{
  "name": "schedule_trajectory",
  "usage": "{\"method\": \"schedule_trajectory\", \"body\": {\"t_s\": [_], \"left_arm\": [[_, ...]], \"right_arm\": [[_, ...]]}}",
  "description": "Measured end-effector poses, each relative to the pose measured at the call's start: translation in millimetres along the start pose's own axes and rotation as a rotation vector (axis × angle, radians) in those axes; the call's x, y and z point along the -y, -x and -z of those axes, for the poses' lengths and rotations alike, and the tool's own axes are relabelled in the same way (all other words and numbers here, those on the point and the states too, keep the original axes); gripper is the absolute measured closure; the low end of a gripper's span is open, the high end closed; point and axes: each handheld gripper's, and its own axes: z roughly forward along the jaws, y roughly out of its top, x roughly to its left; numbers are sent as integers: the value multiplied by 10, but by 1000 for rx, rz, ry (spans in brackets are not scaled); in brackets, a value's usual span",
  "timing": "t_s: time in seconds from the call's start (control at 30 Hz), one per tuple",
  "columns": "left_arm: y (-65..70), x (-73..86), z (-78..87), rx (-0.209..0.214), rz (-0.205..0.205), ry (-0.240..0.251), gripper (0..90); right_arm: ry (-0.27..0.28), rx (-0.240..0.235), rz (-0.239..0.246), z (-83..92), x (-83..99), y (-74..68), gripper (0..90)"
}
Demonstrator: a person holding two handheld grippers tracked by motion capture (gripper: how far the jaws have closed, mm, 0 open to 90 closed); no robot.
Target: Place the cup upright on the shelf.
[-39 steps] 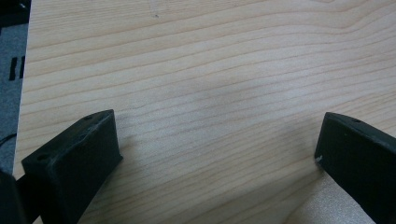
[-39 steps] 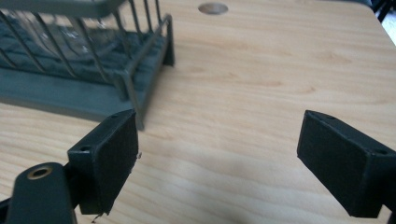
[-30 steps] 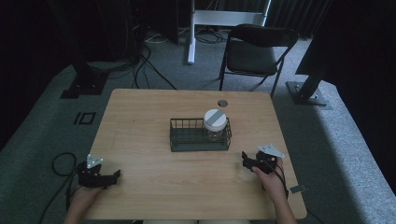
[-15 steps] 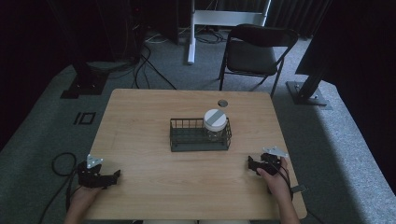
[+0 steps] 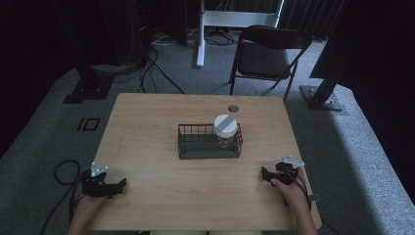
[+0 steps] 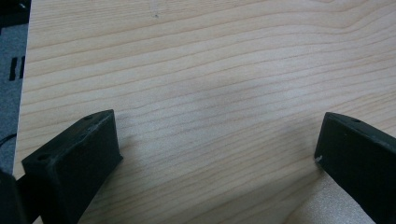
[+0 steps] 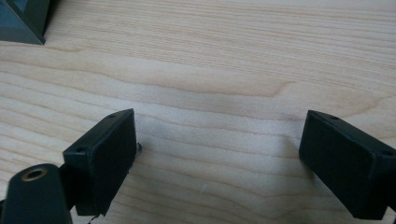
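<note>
Wooden table (image 5: pixel 161 127), pale with visible grain, seen from above. Near its middle stands a dark wire basket (image 5: pixel 195 142). Inside the basket, at its right end, a clear glass jar (image 5: pixel 225 131) stands upright with a white lid crossed by a grey stripe. A small round dark cap (image 5: pixel 233 107) lies on the table behind the basket, near the far edge.

At the near left corner of the table, a person's hand holds the left gripper (image 5: pixel 117 184), which rests low at the table with its black jaws pointing right. The left gripper view shows its 2 jaws spread wide apart over bare wood, with nothing between them.

At the near right, the other hand holds the right gripper (image 5: pixel 264 175), also low at the table, jaws pointing left. The right gripper view shows its 2 jaws spread wide over bare wood, holding nothing; a dark corner of the basket (image 7: pixel 23 21) sits at the top left. Both grippers are well apart from the basket and jar.

Behind the table stands a black folding chair (image 5: pixel 266 54) on grey carpet, with cables on the floor.
</note>
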Motion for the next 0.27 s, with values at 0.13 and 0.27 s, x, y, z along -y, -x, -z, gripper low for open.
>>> {"method": "schedule_trajectory", "body": {"t_s": [0.13, 0.27], "left_arm": [[1, 0, 2, 3, -7, -2, 2], [2, -1, 2, 4, -6, -2, 2]], "right_arm": [[0, 0, 0, 0, 0, 0, 108], [-1, 0, -1, 0, -1, 0, 108]]}}
